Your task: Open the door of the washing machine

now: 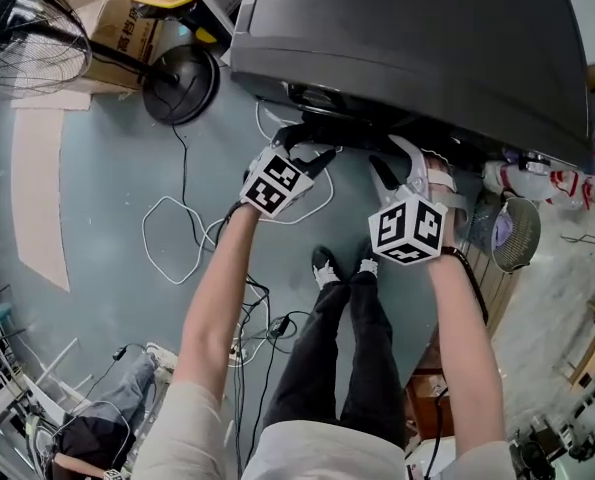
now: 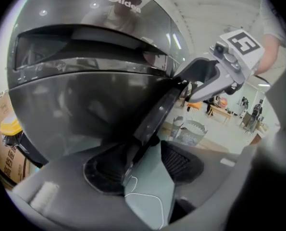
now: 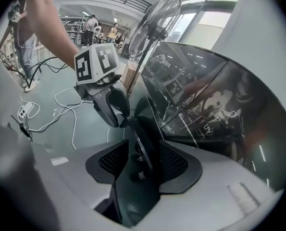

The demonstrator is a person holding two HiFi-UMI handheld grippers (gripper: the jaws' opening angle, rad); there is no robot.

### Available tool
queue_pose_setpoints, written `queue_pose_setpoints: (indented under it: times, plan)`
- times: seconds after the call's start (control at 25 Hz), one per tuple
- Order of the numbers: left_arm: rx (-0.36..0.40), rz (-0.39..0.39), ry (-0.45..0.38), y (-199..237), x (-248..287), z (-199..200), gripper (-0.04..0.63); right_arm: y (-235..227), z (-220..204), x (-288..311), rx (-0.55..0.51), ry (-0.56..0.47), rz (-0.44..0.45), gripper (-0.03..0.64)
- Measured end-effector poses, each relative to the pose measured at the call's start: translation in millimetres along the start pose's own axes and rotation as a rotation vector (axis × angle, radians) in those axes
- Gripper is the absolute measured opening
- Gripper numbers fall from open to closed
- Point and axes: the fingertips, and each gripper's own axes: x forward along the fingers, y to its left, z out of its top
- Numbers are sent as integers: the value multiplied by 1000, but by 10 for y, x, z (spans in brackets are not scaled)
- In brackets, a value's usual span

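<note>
The dark grey washing machine (image 1: 417, 38) fills the top of the head view; its glossy door (image 2: 85, 81) slopes down to a thin front edge (image 3: 142, 146). My left gripper (image 1: 312, 156) reaches under that edge from the left and my right gripper (image 1: 397, 163) from the right. In the left gripper view the door edge (image 2: 150, 121) runs down between the spread jaws of the left gripper (image 2: 145, 165), close to the left pad (image 2: 106, 170). In the right gripper view the edge lies between the right gripper's (image 3: 143, 165) pads with gaps on both sides. Both are open.
A standing fan (image 1: 27, 33) with its round base (image 1: 180, 83) and a cardboard box (image 1: 122, 33) stand left of the machine. White cable (image 1: 177, 238) loops on the floor. A mesh basket (image 1: 517, 233) is at the right. Another person (image 1: 107, 428) sits at lower left.
</note>
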Motion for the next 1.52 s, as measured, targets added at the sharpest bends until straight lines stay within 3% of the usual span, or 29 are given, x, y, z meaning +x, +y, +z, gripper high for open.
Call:
queue_pose_setpoints:
  times: [0.2, 0.48, 0.76, 1.24, 1.52]
  plan:
    - [65, -46, 16, -59, 134, 25, 247, -70, -4, 10, -5, 31, 15, 170]
    - [72, -27, -3, -97, 185, 16, 256, -75, -34, -13, 4, 23, -4, 169]
    - [47, -4, 12, -92, 139, -72, 265, 12, 10, 4, 25, 28, 23, 169]
    - [-65, 32, -32, -551, -95, -350, 260, 385, -40, -265, -55, 6, 97, 169]
    - [-84, 71, -55, -680, -143, -429, 261, 478, -61, -369, -102, -9, 98, 169]
